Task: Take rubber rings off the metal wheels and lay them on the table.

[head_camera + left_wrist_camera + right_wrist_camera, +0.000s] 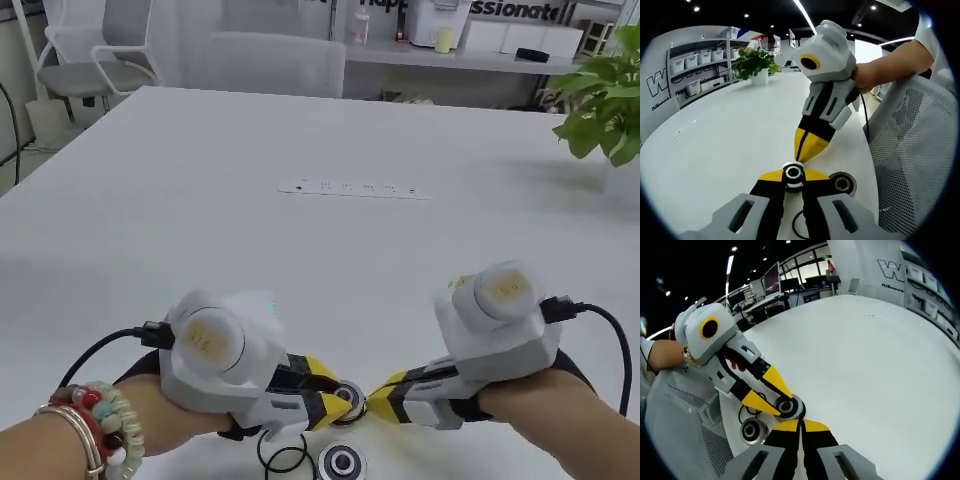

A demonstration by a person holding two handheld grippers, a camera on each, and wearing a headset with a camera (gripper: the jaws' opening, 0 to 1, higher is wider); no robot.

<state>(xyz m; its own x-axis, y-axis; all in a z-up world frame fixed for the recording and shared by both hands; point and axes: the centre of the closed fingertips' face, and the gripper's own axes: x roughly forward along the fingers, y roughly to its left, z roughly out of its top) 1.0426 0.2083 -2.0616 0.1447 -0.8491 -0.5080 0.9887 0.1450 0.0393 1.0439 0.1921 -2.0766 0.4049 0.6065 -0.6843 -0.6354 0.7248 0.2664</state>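
My left gripper (335,397) is shut on a small metal wheel (347,396), which sits between its yellow fingertips (771,176); the same wheel (793,173) (790,407) has a dark rubber rim. My right gripper (375,403) (800,426) comes in from the right with its jaws shut. Its tip (801,157) touches the wheel's rim, and whether it pinches the rubber I cannot tell. A second metal wheel (341,462) (843,183) (751,430) lies on the white table (300,260). Loose black rubber rings (285,455) (745,412) lie beside it.
The work is at the table's near edge, right in front of the person. A white power strip (352,188) lies mid-table and a green plant (605,110) stands at the far right. A mesh chair back (910,150) is close behind the edge.
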